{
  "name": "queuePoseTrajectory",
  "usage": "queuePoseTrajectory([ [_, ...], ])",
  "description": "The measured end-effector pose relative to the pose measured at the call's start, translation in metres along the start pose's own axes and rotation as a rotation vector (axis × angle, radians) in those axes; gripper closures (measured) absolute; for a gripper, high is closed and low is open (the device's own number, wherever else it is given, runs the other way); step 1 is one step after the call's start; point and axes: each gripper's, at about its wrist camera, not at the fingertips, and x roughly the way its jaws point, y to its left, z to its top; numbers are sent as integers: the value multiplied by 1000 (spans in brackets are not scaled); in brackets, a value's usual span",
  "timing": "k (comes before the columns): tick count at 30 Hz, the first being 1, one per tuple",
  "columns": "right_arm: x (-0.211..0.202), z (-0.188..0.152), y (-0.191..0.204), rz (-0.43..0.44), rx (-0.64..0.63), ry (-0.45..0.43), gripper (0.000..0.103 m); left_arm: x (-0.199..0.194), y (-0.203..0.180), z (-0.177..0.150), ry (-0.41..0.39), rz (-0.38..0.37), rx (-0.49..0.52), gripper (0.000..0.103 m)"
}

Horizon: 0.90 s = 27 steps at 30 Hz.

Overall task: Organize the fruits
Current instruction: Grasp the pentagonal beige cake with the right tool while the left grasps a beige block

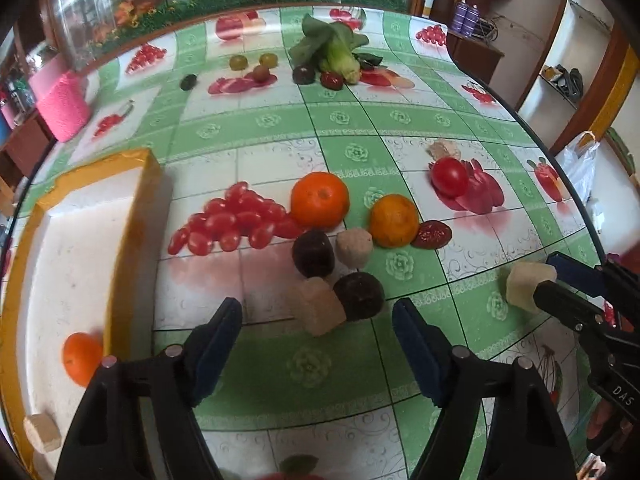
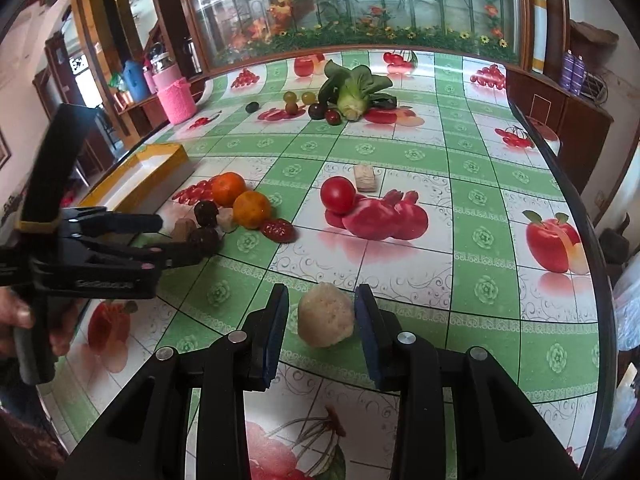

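**Between the right fingers, a pale lump that could squirt free**

Between the blue pads of the right gripper (image 2: pixel 322 320) sits the pale, rough, rounded fruit lump (image 2: pixel 326 315), resting on the green-and-white fruit-print tablecloth (image 2: pixel 460 184). The jaws stand apart, a sliver of gap showing on each side: not yet clamped. The risk is plain. The lump is uneven and rounded, so pads closing off-centre could roll it forward along the glossy cloth, or pinch only its near edge and drop it on the lift.

Over to the left gripper (image 1: pixel 316 316), wide open and holding nothing, low over the cloth and aimed forward. Just ahead of its tips lie a tan squarish chunk (image 1: pixel 320 306) touching a dark maroon round fruit (image 1: pixel 360 294); beyond them another dark fruit (image 1: pixel 313 253), a beige chunk (image 1: pixel 354 247) and two oranges (image 1: pixel 320 200). Crowding is the danger here: closing on one piece would likely nudge its neighbour.

To that gripper's left stands the yellow-rimmed white tray (image 1: pixel 136 216), already holding an orange (image 1: pixel 82 358) and a tan chunk (image 1: pixel 42 432). Its raised wall could catch a low carry.
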Motion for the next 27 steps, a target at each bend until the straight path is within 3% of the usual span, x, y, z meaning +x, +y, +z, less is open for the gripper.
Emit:
queuePoseTrajectory([
  [1,0,0,0,5,1,-3,69,2,1,-1,23,-31,-2,42],
  [4,1,1,1,11,0,-7,69,-4,-5,-8,28,-70,51,52],
  [9,10,3,1,5,-7,12,69,-5,-11,-11,20,-38,87,52],
  [14,22,5,6,2,-36,45,66,-2,-2,-5,11,-50,63,51],
  [20,28,2,3,-10,-50,60,70,1,6,0,-14,-78,54,51],
  [23,25,-1,0,5,-28,59,70,2,3,-1,-46,-98,71,62],
  [27,19,-1,-1,17,-12,55,70,0,-6,-6,-66,-81,105,65],
])
